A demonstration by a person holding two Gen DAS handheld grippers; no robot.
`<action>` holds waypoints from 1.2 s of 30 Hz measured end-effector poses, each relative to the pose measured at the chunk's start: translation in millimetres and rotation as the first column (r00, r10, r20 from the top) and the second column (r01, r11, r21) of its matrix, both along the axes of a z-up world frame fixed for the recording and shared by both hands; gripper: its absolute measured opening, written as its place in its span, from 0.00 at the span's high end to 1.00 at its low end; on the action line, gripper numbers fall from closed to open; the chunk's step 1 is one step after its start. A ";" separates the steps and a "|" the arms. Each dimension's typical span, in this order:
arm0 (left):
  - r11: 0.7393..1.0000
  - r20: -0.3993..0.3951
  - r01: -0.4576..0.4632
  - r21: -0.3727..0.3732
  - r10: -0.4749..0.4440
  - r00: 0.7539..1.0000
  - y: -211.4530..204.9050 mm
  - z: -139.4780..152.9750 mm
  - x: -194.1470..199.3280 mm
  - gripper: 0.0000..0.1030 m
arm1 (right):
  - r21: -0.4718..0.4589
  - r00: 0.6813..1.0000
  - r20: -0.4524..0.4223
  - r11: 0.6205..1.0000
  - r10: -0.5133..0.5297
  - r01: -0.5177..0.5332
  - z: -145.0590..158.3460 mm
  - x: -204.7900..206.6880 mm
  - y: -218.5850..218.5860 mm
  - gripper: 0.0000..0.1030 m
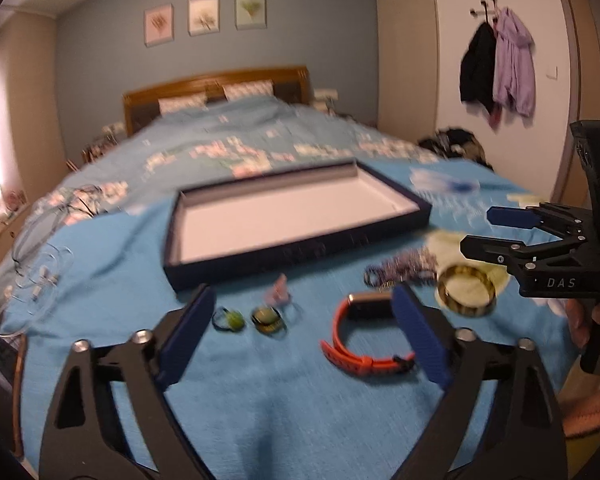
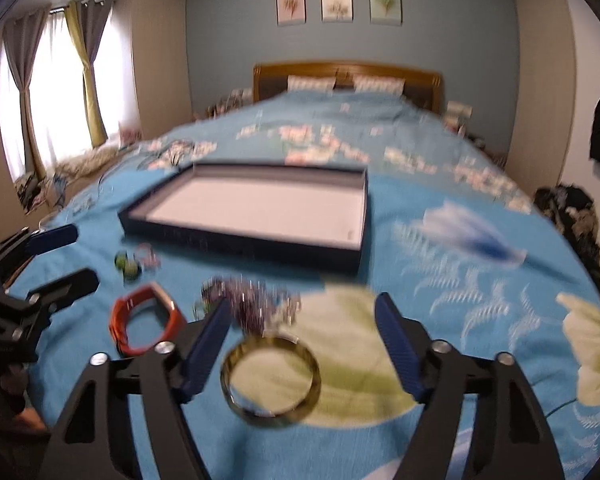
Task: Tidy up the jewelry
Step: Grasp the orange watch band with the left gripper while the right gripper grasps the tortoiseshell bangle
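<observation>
Right wrist view showed the right gripper (image 2: pixel 300 344) open, empty, above the bangle (image 2: pixel 271 382): rigid, slick; grip across its rim. Left gripper (image 1: pixel 304 332) open, empty.

Motion blur is smearing both views, so we are failing to make out the beaded tangle (image 2: pixel 256 304) beyond the gold bangle (image 2: pixel 271 381); whether it is one piece or several we cannot tell. The small pink item (image 1: pixel 278 292) near the tray (image 1: pixel 236 270) is staying too smudged for us to identify. The left gripper's right-hand finger (image 1: pixel 420 340) is covering part of the orange watch band (image 1: pixel 356 344). The lower picture edges are cutting off both gripper bodies.
</observation>
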State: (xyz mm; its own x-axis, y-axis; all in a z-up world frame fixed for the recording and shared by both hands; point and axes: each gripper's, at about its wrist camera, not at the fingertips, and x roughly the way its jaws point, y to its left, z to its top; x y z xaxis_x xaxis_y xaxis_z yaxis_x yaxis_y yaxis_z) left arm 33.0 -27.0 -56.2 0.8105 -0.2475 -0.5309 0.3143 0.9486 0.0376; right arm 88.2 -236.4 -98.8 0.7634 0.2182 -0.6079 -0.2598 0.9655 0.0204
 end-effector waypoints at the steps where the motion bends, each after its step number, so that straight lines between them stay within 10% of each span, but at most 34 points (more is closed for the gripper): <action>1: 1.000 -0.029 0.012 0.004 -0.011 1.000 -1.7 -4.2 4.8 0.25 | 0.004 1.000 -0.019 1.000 0.008 -0.008 -2.6 -0.7 -0.2 0.40; 12: 0.984 -0.237 0.175 0.031 -0.163 0.958 -27.5 -33.1 36.1 0.43 | -0.008 0.985 -0.156 0.997 0.072 -0.074 -22.6 7.8 -0.6 0.66; 21: 0.974 -0.317 0.223 0.038 -0.200 0.927 -33.1 -40.0 56.8 0.78 | -0.024 0.980 -0.186 0.997 0.069 -0.075 -25.2 13.8 -6.7 0.93; 36: 0.984 -0.298 0.154 -0.088 -0.173 0.939 0.9 -11.2 61.4 0.93 | 0.019 0.989 -0.105 0.994 0.106 -0.104 7.6 24.7 -16.5 0.94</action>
State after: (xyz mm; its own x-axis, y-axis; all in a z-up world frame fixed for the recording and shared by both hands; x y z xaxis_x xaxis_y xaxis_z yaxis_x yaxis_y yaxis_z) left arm 94.3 -26.0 -67.5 0.5589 -0.4033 -0.7246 0.4526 0.8805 -0.1410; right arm 113.0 -252.9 -91.3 0.6674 0.3026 -0.6804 -0.3553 0.9324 0.0662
